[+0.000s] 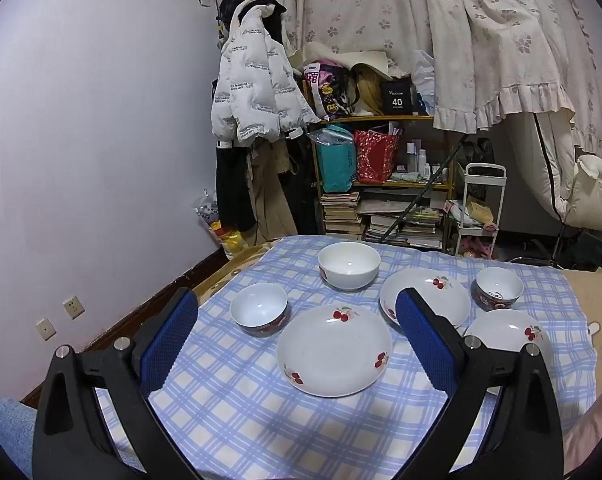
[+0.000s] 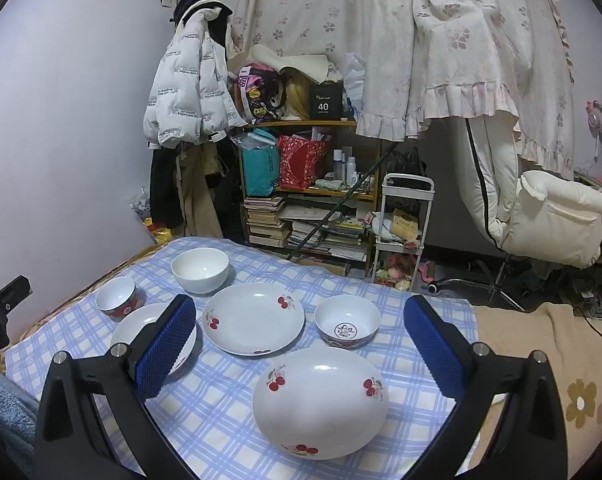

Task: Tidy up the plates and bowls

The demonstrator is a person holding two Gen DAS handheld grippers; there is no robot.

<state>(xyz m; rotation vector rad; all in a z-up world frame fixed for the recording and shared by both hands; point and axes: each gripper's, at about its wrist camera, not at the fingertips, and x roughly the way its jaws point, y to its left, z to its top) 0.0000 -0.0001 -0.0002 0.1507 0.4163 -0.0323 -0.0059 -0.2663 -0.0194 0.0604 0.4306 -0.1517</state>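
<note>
Six pieces of crockery are laid out on a blue-and-white checked cloth (image 1: 237, 412), and none is touched by either claw. The left gripper (image 1: 297, 344) is held spread wide above the near edge of the cloth, with nothing between its blue pads. Just beyond it, framed between the fingers, the near-left cherry plate (image 1: 334, 350) is seen lying flat. To the left of that plate a small bowl with a dark red outside (image 1: 259, 309) stands upright, and farther off a plain white bowl (image 1: 349, 265) stands upright too. Behind the right finger the middle cherry plate (image 1: 433, 294) is partly hidden.

The right gripper (image 2: 301, 350) is likewise held spread wide and empty. The near-right cherry plate (image 2: 320, 402) is seen flat just beyond and between its fingers, slightly right of centre. Past it a patterned small bowl (image 2: 347, 326), with a round printed mark inside, stands mouth up, near the plate's far rim but apart from it. The middle plate is found to the left of this bowl.

All the plates are round, white and shallow, printed with red cherry sprigs near the rims; being round, no long axis can be given. All bowls are white inside and open upward.
</note>
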